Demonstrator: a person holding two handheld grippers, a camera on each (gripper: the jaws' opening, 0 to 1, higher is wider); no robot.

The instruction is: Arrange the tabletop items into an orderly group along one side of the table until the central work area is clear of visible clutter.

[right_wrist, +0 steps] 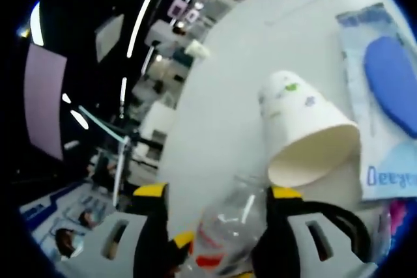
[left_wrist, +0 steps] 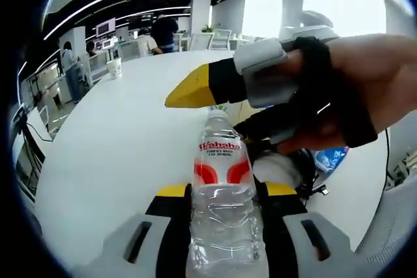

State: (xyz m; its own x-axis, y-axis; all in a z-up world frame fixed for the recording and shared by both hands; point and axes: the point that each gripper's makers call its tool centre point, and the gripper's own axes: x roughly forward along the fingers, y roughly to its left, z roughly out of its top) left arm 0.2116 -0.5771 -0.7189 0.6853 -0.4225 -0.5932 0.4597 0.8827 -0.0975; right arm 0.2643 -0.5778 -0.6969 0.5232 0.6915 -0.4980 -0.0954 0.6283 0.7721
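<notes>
The water bottle (left_wrist: 223, 200) is held clamped between the left gripper's (left_wrist: 225, 193) jaws above the white table (left_wrist: 111, 154), while the right gripper (right_wrist: 218, 203), jaws apart, straddles it beside a tipped paper cup (right_wrist: 306, 135), so grouping seems barely begun.

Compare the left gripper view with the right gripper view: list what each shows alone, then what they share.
Left gripper view alone: a hand holding the right gripper, and a distant white paper cup. Right gripper view alone: a tilted white paper cup with printed marks and a blue-and-white packet. Shared: the clear plastic water bottle with red-and-white label and the white table.
</notes>
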